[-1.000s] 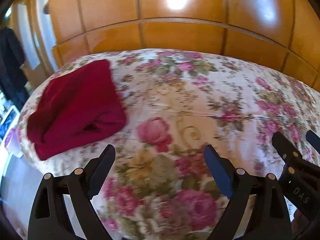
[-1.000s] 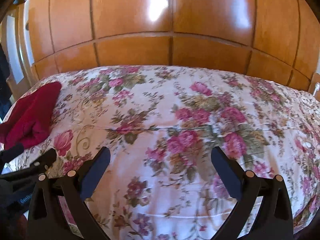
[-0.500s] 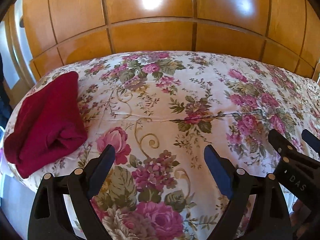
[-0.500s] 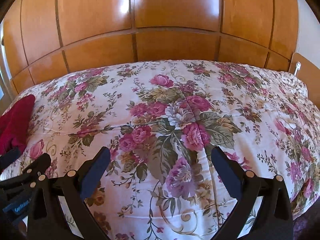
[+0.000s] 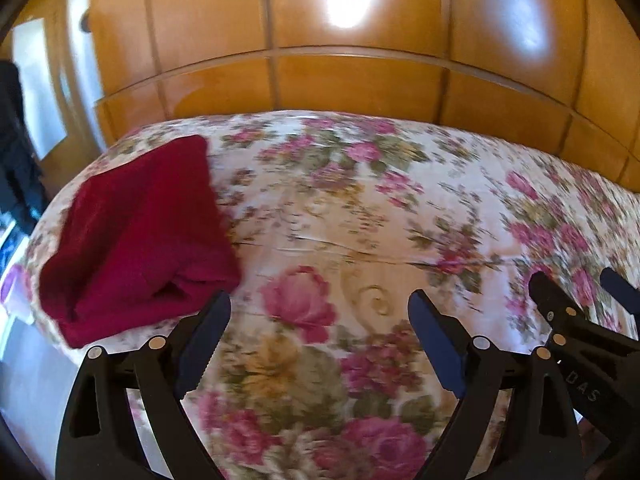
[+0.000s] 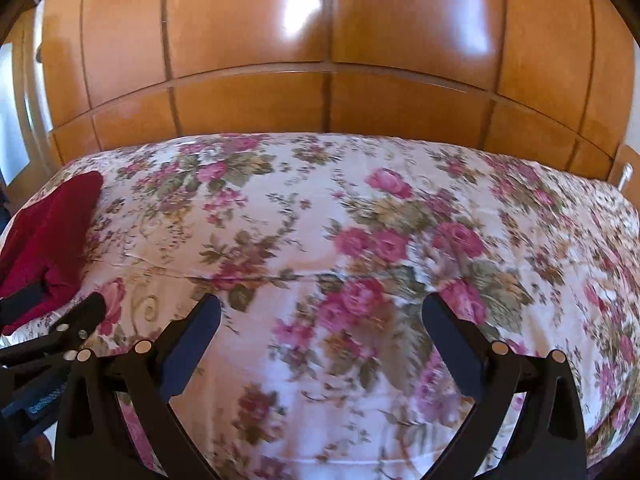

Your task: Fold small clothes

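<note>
A folded dark red garment (image 5: 136,236) lies on the left end of the floral bedspread (image 5: 360,216); it also shows at the left edge of the right wrist view (image 6: 48,236). My left gripper (image 5: 320,312) is open and empty, above the bedspread just right of the garment. My right gripper (image 6: 320,316) is open and empty over the middle of the bedspread (image 6: 360,220). Each gripper shows at the edge of the other's view: the right one (image 5: 580,308) and the left one (image 6: 56,320).
A glossy wooden wardrobe (image 5: 340,40) stands right behind the bed. The bed's left edge drops to a pale floor (image 5: 28,380). Dark clothing (image 5: 16,152) hangs at the far left. A wooden headboard piece (image 6: 624,172) is at the right end.
Both views swung back to the left after swinging right. The red garment is larger and nearer the left gripper again. Both grippers stay open and empty.
</note>
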Demonstrator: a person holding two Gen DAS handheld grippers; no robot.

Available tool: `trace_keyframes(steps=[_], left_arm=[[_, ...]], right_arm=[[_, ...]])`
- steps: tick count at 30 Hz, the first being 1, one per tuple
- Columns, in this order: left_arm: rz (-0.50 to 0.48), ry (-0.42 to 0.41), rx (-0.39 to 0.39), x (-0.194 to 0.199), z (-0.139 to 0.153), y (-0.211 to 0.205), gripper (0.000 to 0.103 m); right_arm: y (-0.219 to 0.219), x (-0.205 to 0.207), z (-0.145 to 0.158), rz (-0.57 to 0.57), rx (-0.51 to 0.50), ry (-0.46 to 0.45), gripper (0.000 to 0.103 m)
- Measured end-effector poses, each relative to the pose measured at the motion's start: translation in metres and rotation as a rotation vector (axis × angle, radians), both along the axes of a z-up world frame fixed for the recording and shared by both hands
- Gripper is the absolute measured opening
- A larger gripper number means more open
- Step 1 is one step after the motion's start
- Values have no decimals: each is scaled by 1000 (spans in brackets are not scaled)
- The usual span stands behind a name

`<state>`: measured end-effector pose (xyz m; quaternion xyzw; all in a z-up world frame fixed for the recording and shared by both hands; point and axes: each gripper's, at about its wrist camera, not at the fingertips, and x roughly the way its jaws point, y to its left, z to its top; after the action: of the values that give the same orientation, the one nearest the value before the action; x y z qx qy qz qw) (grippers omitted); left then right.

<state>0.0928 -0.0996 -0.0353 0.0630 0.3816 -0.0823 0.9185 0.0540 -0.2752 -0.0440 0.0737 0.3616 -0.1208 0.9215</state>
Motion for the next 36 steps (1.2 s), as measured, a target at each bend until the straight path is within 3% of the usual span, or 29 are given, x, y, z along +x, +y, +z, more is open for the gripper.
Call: trace_keyframes(steps=[6,10,18,24,28,30,32,34,36], left_arm=[[140,16,-7,8,0,44,89],[185,23,-9,7,-1,60,89],[212,38,0,2,-3,67,89],[254,3,17,-4,0,76,89],[221,-32,42,-8,0,70,76],[216,-20,33,-6,-1,70,76],[227,-12,30,-6,-1,73,77],[250,6,31,-5,-1,77,89],[274,20,12,-5,-1,83,91]], right_arm=[[43,17,3,144,-12,-22,100],[59,21,2,178,-12,-29,100],[65,23,-5,189,4,-21,100],[76,26,-6,223,16,-20,100],[80,24,-11,236,10,-4,100],[79,24,-14,233,14,6,100],[79,26,-15,230,12,20,100],[81,27,-13,227,13,16,100],[84,26,-9,232,13,9,100]])
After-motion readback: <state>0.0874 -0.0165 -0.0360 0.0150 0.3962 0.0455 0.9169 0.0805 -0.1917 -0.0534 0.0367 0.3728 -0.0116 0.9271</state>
